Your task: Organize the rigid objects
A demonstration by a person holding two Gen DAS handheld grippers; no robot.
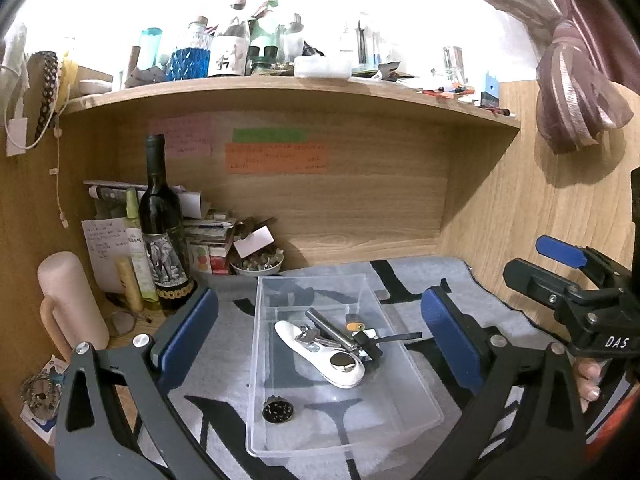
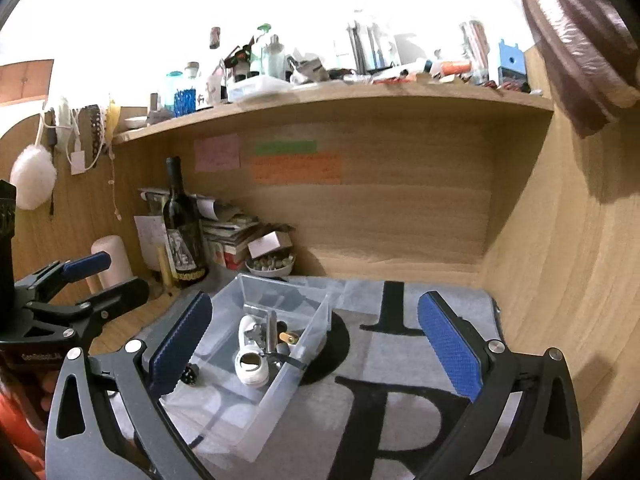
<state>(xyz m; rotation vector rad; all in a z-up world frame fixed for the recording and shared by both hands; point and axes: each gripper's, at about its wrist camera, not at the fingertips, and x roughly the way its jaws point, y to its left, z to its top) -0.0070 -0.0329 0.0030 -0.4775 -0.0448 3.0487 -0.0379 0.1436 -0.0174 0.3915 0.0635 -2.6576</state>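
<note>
While clear plastic bin (image 1: 280, 368) holds glossy white oval opener (image 1: 320, 354).

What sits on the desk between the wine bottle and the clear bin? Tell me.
In the left wrist view, a small bowl of little bits stands between the wine bottle and the clear bin, before a stack of papers.

— What sort of place is this?
— A home desk nook, wood-panelled. A shelf (image 1: 280, 92) above and ahead is crowded with bottles; sticky notes (image 1: 276, 158) are on the back wall.
— Anything else?
— A wine bottle (image 1: 162, 232) and stacked papers (image 1: 208, 232) ahead to the left, and a curtain (image 1: 576, 92) up right.
</note>
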